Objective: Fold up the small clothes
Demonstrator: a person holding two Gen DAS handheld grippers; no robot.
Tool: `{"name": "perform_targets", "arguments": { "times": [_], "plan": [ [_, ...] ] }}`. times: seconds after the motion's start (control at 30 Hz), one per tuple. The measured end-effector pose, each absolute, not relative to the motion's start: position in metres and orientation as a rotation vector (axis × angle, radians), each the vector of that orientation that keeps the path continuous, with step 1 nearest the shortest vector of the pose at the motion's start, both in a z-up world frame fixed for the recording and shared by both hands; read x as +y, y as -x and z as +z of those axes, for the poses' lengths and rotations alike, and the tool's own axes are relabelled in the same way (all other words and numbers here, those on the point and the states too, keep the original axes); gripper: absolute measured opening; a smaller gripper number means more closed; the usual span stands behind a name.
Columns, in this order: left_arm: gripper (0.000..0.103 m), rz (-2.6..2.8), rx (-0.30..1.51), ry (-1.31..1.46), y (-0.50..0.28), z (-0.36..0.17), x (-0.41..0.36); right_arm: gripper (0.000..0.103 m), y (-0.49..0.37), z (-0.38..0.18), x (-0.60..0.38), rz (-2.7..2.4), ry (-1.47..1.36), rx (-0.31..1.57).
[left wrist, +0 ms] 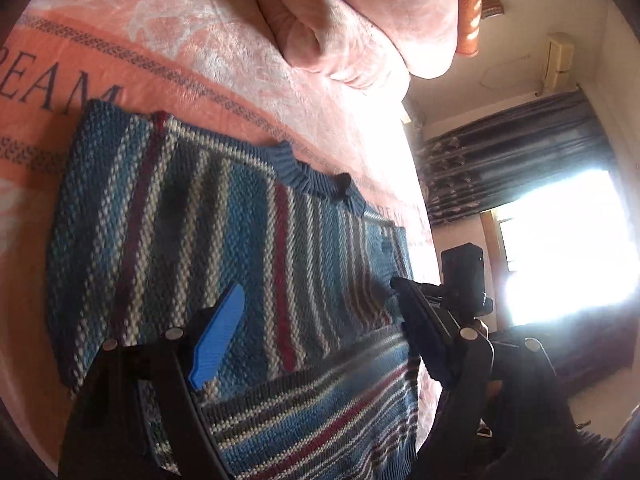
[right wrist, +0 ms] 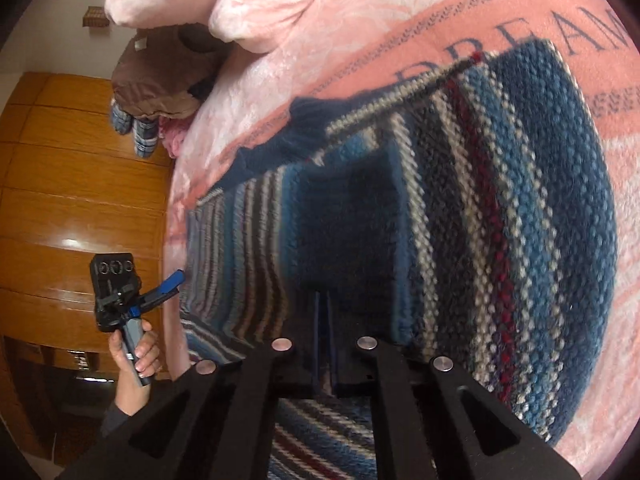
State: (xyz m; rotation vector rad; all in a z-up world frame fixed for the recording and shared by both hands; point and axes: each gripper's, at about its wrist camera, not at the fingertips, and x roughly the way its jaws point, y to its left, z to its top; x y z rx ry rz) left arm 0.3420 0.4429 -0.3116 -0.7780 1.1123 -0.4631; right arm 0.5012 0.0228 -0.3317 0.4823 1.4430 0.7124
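Left wrist view: striped knit sweater (left wrist: 208,224) lies flat on the pink blanket (left wrist: 224,64) covering the bed, blue ribbed collar toward the far edge, one sleeve (left wrist: 320,412) folded across the lower body with its stripes running crosswise. Left gripper (left wrist: 312,316) hovers over the sweater, fingers spread wide, nothing between them. The blue pad (left wrist: 220,336) on one finger is clear; the other finger is dark and backlit. Just past that dark finger a second black tool with a camera block (left wrist: 464,276) shows, but glare from the window (left wrist: 568,248) washes it out, jaw state unreadable here. Dark curtain (left wrist: 508,152) above the window. Pink pillows (left wrist: 360,20) cut off at the top edge. Blanket lettering partly cropped, reads "REAM". No containers seen.

Right wrist view: right gripper's (right wrist: 324,344) black linkage fills the bottom; fingers pressed together with a raised fold of the sweater (right wrist: 500,208) nipped between them, fingertips buried in shadowed knit, contact hard to make out. Sweater body rises close to the lens, far stripes blurred. At left a hand (right wrist: 136,356) holds the left gripper (right wrist: 168,284) off the bed edge, blue-tipped fingers apart, empty. Wooden wardrobe (right wrist: 80,200) behind it. Brown garment (right wrist: 160,80) and plaid cloth (right wrist: 136,128) hang over the bed's edge, shapes unclear. Lettering here reads "DREAM", end cropped.
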Motion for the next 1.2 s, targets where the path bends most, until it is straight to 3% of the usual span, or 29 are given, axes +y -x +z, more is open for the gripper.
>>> {"name": "perform_targets", "arguments": {
  "times": [0.1,0.13,0.2,0.33,0.37,0.43,0.5,0.63,0.77,1.0,1.2],
  "plan": [
    [0.079,-0.432,1.13,0.766,-0.338,-0.324,0.439,0.0,-0.498,-0.331,0.023,0.687,-0.504,1.431],
    [0.079,-0.424,1.134,0.785,-0.338,-0.32,0.44,0.006,-0.494,-0.322,0.021,0.687,-0.524,1.419],
    [0.082,-0.48,1.09,0.831,-0.331,-0.306,0.441,0.009,-0.485,-0.308,0.008,0.715,-0.571,1.391],
    [0.086,-0.538,1.118,0.798,-0.325,-0.308,0.415,0.009,-0.47,-0.327,0.002,0.699,-0.609,1.453],
    [0.086,-0.51,1.153,0.788,-0.326,-0.317,0.408,0.0,-0.468,-0.339,0.005,0.656,-0.579,1.489],
    [0.086,-0.468,1.173,0.757,-0.326,-0.324,0.401,0.0,-0.464,-0.345,0.009,0.625,-0.56,1.476],
    [0.086,-0.46,1.155,0.805,-0.32,-0.313,0.404,0.008,-0.458,-0.33,0.006,0.628,-0.628,1.454],
    [0.087,-0.463,1.097,0.832,-0.272,-0.273,0.422,0.012,-0.421,-0.285,-0.009,0.683,-0.624,1.394],
    [0.089,-0.454,1.149,0.803,-0.181,-0.249,0.43,0.044,-0.351,-0.261,-0.041,0.72,-0.602,1.44],
    [0.09,-0.401,1.273,0.844,-0.014,-0.271,0.422,0.057,-0.22,-0.273,-0.122,0.664,-0.607,1.595],
    [0.09,-0.308,1.321,0.929,0.037,-0.309,0.426,0.06,-0.169,-0.296,-0.144,0.559,-0.687,1.626]
  ]
}}
